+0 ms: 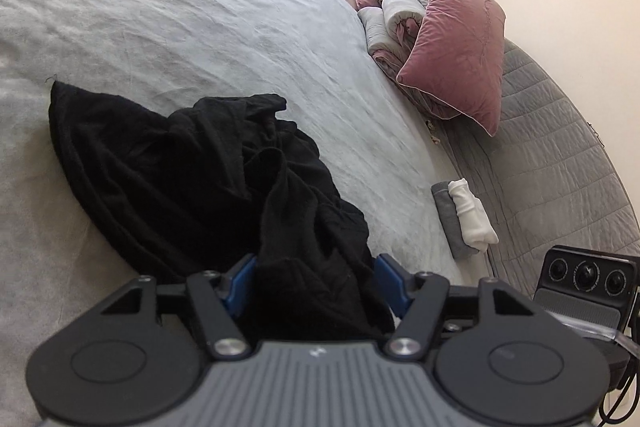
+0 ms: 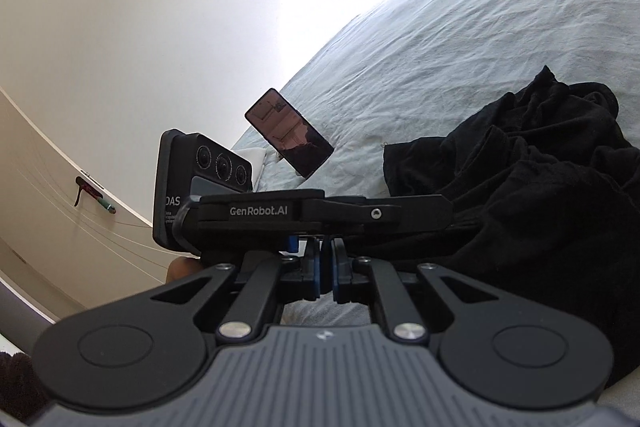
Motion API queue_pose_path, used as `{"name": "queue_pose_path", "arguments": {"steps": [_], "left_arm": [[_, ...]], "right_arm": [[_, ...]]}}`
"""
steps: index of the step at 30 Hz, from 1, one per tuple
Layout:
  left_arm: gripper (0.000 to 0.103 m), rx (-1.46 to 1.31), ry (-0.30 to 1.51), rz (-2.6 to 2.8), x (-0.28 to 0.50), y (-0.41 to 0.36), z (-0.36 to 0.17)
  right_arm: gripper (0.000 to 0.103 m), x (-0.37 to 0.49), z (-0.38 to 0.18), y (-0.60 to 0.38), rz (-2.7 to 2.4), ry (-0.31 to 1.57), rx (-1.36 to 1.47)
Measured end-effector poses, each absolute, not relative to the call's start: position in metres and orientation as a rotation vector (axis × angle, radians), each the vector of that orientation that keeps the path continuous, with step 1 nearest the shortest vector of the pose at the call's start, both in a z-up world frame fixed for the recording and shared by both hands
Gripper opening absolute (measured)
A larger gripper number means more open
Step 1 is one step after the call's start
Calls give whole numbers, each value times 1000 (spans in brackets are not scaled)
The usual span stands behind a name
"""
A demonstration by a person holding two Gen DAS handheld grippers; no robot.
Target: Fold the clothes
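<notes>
A: While the left gripper has black cloth bunched between its spread blue pads, is it pinching it?

B: I can't tell. The cloth fills the gap, but the pads may only flank it. The right gripper is plainer: its pads are pressed together, and nothing I can see is between them.

A: Where does the garment lie from each?

B: From the left gripper it runs straight ahead and off to the left, a crumpled heap with one corner pulled to a point at the far left. That is roughly its long axis, near-right to far-left. From the right gripper it sits ahead and to the right, so the left one is nearer.

A: Material?

B: Soft, matte black knit, deeply creased. It should drape and slip. The bed under it is pale, wrinkled sheet.

A: Beyond?

B: Folded grey and white pieces, then a pink velvety pillow. In the right view, a glossy phone.
</notes>
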State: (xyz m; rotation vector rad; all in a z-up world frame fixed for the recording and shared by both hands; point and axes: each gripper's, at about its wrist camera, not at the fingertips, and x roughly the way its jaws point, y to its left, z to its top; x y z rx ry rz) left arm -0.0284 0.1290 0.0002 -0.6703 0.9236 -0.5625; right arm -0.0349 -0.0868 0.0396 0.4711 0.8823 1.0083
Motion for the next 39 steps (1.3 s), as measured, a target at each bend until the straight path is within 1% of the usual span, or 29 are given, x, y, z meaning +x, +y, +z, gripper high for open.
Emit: {"name": "queue_pose_path", "arguments": {"steps": [1, 2, 3, 4, 5, 7, 8, 9, 13, 14, 15, 17, 18, 19, 22, 23, 24, 25, 26, 29, 36, 38, 39], "left_arm": [[64, -680, 927, -561, -31, 136, -1], [58, -694, 930, -572, -33, 141, -2], [49, -713, 939, -598, -35, 144, -3], [29, -734, 948, -626, -36, 147, -4], [17, -757, 955, -644, -37, 150, -6], [11, -749, 955, -631, -42, 155, -8], [10, -723, 952, -603, -46, 156, -9], [9, -702, 951, -583, -47, 158, -9], [8, -670, 962, -538, -52, 170, -13], [8, -655, 963, -530, -54, 172, -13], [8, -642, 964, -525, -55, 175, -13], [8, -615, 965, -518, -59, 180, -12], [8, -601, 966, -516, -61, 182, -12], [8, -594, 968, -520, -62, 184, -13], [9, -577, 985, -533, -66, 187, -15], [15, -570, 997, -535, -66, 187, -17], [22, -563, 1010, -536, -66, 187, -18], [42, -550, 1015, -538, -68, 186, -18], [55, -535, 1019, -540, -69, 186, -17], [59, -493, 1003, -571, -74, 181, -12], [59, -364, 1073, -515, -77, 167, -22], [58, -329, 1063, -510, -78, 163, -22], [57, -316, 1056, -505, -80, 162, -22]], "right_arm": [[9, -36, 39, -84, 1017, 885, 465], [9, -37, 39, -80, 1023, 890, 461], [9, -37, 37, -77, 1029, 895, 457], [9, -38, 35, -73, 1036, 902, 453], [9, -39, 34, -69, 1041, 912, 446], [11, -39, 33, -65, 1044, 929, 429], [12, -40, 32, -64, 1046, 937, 421], [15, -39, 32, -62, 1046, 945, 413], [17, -35, 32, -61, 1040, 963, 387], [17, -34, 32, -62, 1034, 965, 382], [19, -33, 33, -63, 1025, 956, 380], [34, -29, 36, -68, 1005, 933, 384], [49, -27, 37, -70, 989, 921, 384], [50, -25, 38, -73, 961, 906, 375], [50, -10, 37, -77, 852, 892, 348], [50, -3, 34, -78, 816, 896, 350], [50, 3, 31, -78, 780, 903, 351], [50, 11, 27, -77, 738, 912, 347], [50, 19, 23, -76, 698, 920, 344], [50, 39, 14, -71, 614, 938, 344], [50, 73, -5, -46, 512, 983, 357], [35, 76, -10, -39, 482, 989, 360], [17, 77, -11, -36, 466, 985, 361]]}}
